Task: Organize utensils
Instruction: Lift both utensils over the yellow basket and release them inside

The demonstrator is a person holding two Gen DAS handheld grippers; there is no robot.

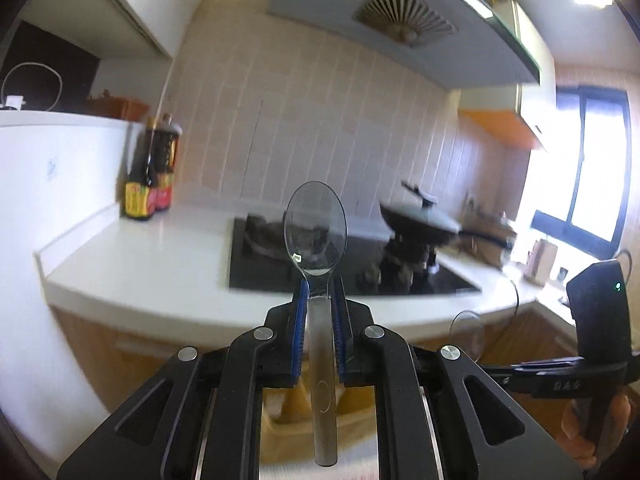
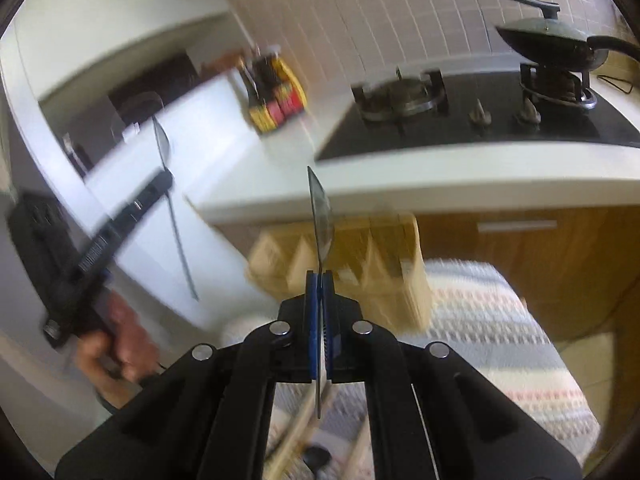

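The only lettering that can be made out is "D A S", faint on the black body of the right gripper (image 1: 472, 344); the sauce bottles' (image 1: 148, 196) labels are too blurred to read.

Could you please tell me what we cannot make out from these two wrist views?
- Left wrist view: the clear spoon in the left claw; its handle end runs behind the claw body.
- Right wrist view: the clear utensil in the right claw shows edge-on, so its type is unclear.
- Right wrist view: the beige holder is motion-blurred; contents unreadable.
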